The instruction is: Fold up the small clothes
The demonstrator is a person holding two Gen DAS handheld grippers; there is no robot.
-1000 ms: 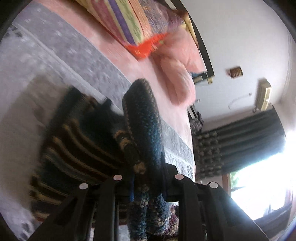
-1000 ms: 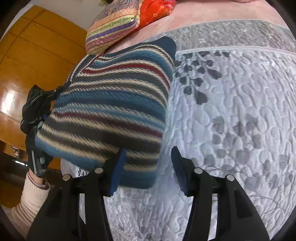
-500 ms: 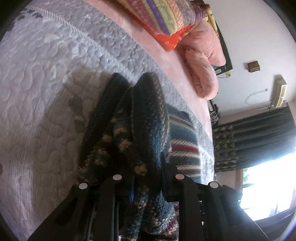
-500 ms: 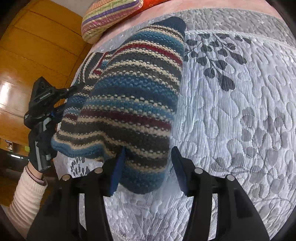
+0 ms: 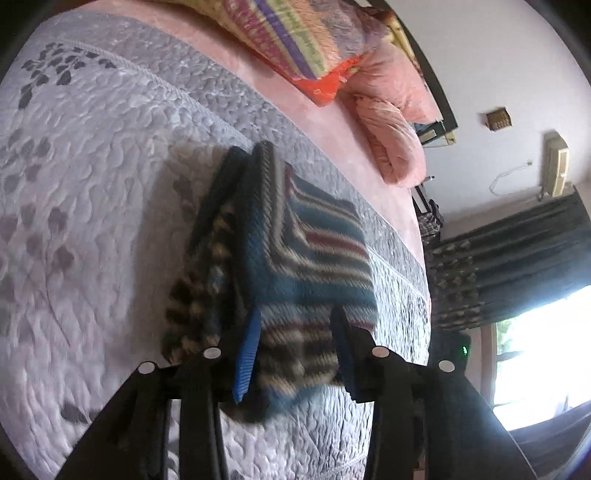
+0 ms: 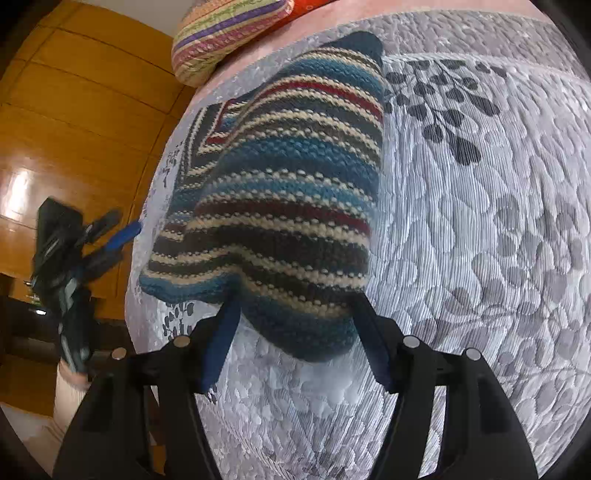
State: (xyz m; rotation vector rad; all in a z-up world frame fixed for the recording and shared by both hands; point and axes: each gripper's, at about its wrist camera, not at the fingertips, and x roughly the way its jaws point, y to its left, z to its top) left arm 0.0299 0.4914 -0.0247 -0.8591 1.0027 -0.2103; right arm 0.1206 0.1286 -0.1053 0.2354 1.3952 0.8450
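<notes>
**Sweater folded on the quilt, both grippers apart**

The left gripper [image 5: 295, 332] is seen with jaws spread, nothing clamped; the sweater [image 5: 295, 266] lies folded at 12 o'clock from it, on the quilt [image 5: 92, 184]. The right gripper [image 6: 295, 321] is likewise held apart, the sweater's near edge between its fingers. A pillow [image 6: 229, 29] sits at 11 o'clock.

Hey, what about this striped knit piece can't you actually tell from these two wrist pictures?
- What kind of garment the striped knit is: folded over itself in both views.
- Its underside: hidden against the quilt.
- Its near edge, left wrist view: motion blur, plus the open left hand-held gripper.
- How many layers.
</notes>
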